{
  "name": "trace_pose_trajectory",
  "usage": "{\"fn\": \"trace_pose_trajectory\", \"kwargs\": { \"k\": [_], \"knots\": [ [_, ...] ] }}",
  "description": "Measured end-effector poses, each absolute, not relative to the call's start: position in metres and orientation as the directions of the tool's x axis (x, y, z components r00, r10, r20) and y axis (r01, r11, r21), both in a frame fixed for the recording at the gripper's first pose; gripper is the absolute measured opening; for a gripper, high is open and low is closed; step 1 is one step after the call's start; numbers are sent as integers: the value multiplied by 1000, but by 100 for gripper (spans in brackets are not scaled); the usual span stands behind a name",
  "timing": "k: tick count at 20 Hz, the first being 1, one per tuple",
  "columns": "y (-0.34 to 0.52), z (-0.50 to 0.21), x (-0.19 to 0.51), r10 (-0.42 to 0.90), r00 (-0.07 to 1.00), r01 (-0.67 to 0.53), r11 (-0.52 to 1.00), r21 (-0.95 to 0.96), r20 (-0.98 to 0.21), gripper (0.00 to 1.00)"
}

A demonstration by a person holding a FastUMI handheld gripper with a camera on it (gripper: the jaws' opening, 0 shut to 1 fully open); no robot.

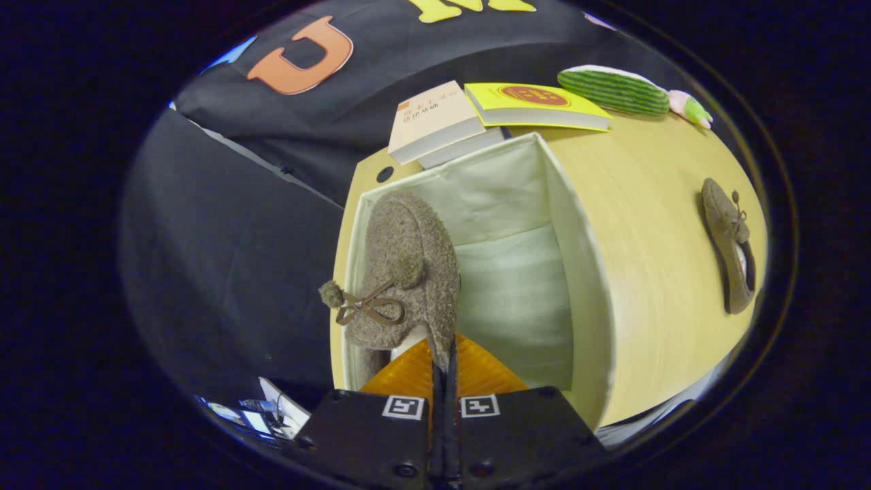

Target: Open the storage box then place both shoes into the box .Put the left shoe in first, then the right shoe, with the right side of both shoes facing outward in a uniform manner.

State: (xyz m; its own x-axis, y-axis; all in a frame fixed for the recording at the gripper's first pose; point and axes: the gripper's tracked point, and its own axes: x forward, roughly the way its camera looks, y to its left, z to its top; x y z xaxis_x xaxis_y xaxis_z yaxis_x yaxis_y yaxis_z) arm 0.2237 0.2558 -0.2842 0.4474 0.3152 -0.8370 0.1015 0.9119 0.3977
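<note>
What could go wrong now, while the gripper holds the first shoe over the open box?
The gripper pinches only a thin edge of the held shoe, so it may slip or twist. That shoe hangs close to the box wall and could catch its rim. The second shoe lies near the table edge and may be awkward to grasp.

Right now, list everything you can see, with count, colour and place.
storage box: one, cream fabric, open, on the table just ahead of the tool
held shoe: one, fuzzy brown with bow, pinched at its edge between the fingers, over the box's side
second shoe: one, brown, on the table beyond the box
books: three, one cream, one yellow, one mostly hidden, behind the box
plush toy: one, green striped, beside the yellow book
table: one, light wood
tool: one, shut on the shoe
</note>
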Motion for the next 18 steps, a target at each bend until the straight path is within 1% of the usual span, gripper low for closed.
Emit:
{"fn": "trace_pose_trajectory", "kwargs": {
  "k": [3, 4, 7, 10, 13, 18],
  "knots": [
    [267, -300, 224, 330, 439, 107, 904, 413, -836, 7],
    [271, -301, 223, 352, 441, 110, 891, 439, -826, 12],
    [272, -293, 230, 404, 459, 91, 865, 494, -791, 43],
    [257, -270, 230, 369, 497, 52, 891, 452, -785, 100],
    [242, -245, 221, 336, 517, 2, 919, 393, -787, 100],
    [199, -206, 205, 282, 558, -34, 947, 318, -781, 100]
  ]
}}
